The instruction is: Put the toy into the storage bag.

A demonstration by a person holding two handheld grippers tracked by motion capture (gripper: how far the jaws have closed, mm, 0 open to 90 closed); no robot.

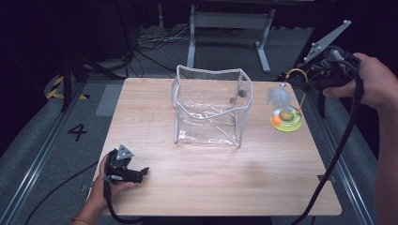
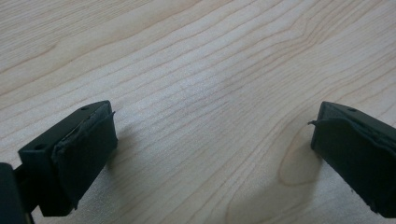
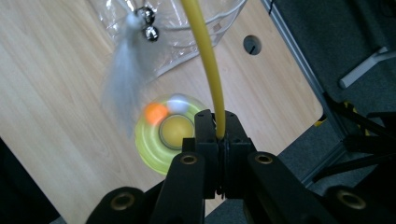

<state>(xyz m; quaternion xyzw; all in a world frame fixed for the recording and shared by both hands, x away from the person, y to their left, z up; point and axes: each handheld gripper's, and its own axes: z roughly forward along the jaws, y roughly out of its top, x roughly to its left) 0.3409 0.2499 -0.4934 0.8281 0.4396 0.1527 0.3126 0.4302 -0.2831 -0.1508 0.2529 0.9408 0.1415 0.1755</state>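
From the high view, a clear plastic bag [image 1: 210, 105] stands open in the middle of the wooden table [image 1: 220, 183]. The left gripper [image 1: 141, 172] rests near the table's front left corner. The right gripper [image 1: 290, 75] is up in the air at the far right, holding a yellow wand [image 1: 300, 86]. A white feather [image 1: 279, 97] hangs from it, just above a round yellow-green toy [image 1: 286, 120] with an orange ball.

In the left gripper view, the fingers [image 2: 86, 144] are spread wide over bare table.

In the right gripper view, the fingers [image 3: 205, 128] are squeezed tight on the yellow wand, with the toy right below.

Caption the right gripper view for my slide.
Right hand-held gripper clamps yellow wand above cat toy base.
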